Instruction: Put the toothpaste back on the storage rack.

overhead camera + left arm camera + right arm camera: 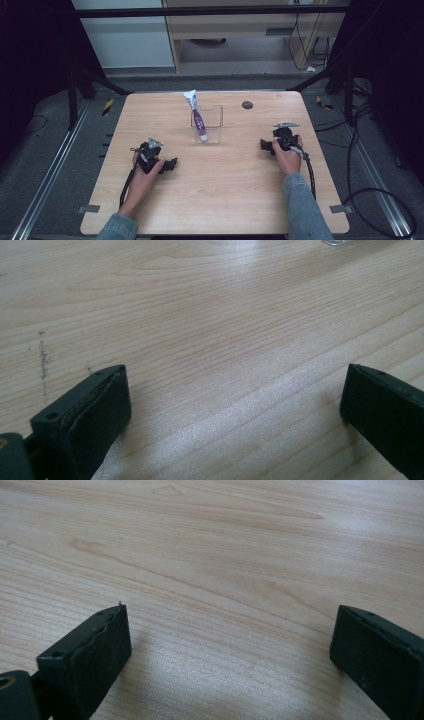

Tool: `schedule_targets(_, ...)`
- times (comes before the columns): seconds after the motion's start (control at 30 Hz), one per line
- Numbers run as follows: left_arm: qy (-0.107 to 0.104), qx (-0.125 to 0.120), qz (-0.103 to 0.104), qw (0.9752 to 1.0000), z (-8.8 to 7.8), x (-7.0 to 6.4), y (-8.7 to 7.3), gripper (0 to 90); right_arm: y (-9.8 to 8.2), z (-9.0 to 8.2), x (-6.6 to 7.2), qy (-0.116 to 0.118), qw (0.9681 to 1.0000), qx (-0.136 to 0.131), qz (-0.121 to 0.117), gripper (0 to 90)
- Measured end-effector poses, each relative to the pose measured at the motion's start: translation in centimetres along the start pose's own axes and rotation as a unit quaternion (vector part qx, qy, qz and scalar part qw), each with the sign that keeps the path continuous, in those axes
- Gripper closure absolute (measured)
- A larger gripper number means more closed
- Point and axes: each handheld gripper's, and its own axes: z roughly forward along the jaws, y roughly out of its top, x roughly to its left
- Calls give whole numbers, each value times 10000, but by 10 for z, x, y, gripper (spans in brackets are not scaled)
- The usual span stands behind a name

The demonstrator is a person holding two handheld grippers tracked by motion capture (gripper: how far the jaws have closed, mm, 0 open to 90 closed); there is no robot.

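Jaws spread wide and empty on left gripper [172, 163] and right gripper [263, 145], resting on counter [225, 200]; toothpaste tube [196, 116] upright in clear box [216, 125] between, seemingly placed; next probably just withdrawing.

A light wooden table [225, 200] stands on grey floor [45, 150], pale cabinets [240, 30] behind.

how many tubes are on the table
1. The tube stands tilted in the clear box at the table's far middle, its crimped end sticking up over the box's far-left rim. The left gripper and right gripper hold nothing.
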Motion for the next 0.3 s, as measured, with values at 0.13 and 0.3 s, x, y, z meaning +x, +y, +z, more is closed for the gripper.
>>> schedule_targets(0.13,0,0,0,10000,0,0,0,0,-1,0,1,-124,9999,28,93,2)
schedule_targets(0.3,-3,-12,-23,10000,0,0,0,0,0,1,2,-204,9996,39,186,2)
